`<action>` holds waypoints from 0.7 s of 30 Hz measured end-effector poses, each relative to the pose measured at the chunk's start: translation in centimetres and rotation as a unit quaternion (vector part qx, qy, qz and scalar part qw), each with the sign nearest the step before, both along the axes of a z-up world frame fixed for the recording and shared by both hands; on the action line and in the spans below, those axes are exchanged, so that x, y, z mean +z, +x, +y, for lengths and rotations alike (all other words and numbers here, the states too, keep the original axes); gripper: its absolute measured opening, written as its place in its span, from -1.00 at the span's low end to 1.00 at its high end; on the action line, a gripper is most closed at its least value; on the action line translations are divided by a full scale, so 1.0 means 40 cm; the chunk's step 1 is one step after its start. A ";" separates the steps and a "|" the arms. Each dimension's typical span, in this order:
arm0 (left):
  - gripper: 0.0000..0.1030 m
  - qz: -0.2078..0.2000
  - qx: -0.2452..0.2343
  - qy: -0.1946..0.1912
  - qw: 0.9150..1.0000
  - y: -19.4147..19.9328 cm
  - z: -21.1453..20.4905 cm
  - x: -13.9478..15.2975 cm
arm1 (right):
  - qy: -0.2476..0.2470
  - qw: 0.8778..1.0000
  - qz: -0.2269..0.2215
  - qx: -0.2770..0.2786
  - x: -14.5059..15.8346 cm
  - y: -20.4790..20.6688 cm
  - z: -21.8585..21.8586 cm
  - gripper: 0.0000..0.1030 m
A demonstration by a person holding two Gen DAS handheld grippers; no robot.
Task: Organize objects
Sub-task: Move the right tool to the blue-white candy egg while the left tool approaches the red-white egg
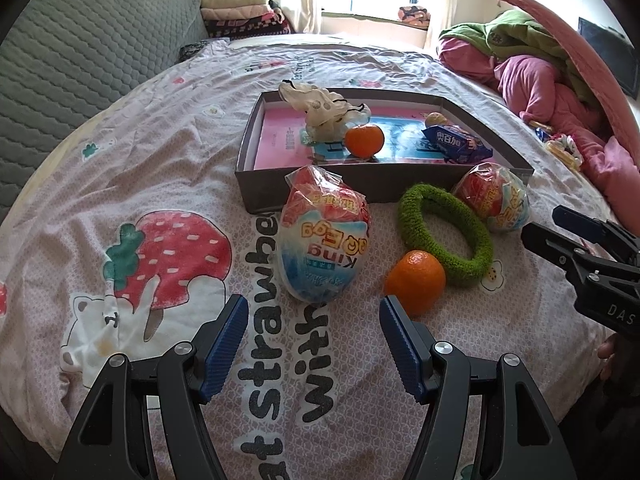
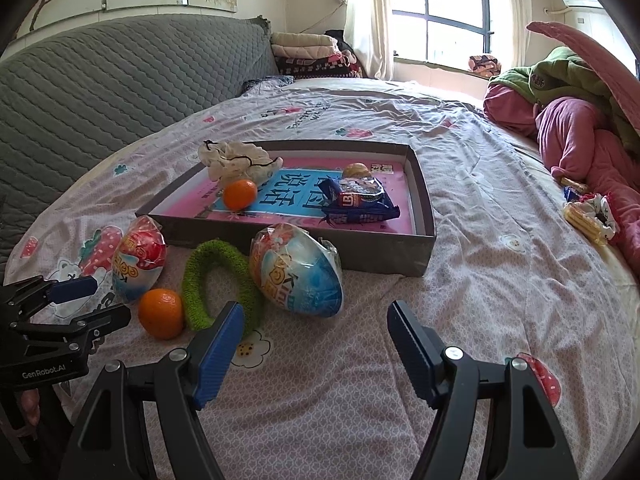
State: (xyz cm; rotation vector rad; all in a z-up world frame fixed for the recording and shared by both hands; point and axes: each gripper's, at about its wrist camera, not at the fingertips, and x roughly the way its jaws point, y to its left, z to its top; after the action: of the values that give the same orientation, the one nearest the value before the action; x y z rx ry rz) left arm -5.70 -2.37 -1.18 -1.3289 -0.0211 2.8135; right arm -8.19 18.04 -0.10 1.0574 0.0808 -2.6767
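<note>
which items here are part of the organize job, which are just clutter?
Job items:
- grey box
- two wrapped toy eggs
- green ring
- loose orange
- already in the box: orange, blue snack pack, white cloth

Lying about:
- pink and green bedding pile
- folded blankets
- yellow snack by the pile

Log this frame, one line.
left gripper open, empty | right gripper open, empty | box: orange, packet
</note>
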 end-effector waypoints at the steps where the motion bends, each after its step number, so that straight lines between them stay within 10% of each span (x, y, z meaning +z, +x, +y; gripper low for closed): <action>1: 0.35 0.001 0.001 0.000 1.000 -0.002 -0.001 0.000 | 0.000 1.000 0.000 0.000 -0.002 -0.003 -0.001 0.42; 21: 0.35 0.002 0.004 0.012 1.000 -0.059 0.001 -0.013 | -0.014 1.000 -0.026 -0.002 -0.024 -0.057 -0.003 0.42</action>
State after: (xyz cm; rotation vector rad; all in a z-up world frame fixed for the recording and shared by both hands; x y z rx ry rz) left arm -8.07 -2.32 -1.70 -1.3225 -0.0589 2.8124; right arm -10.48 17.92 -1.06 1.1195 0.0312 -2.6434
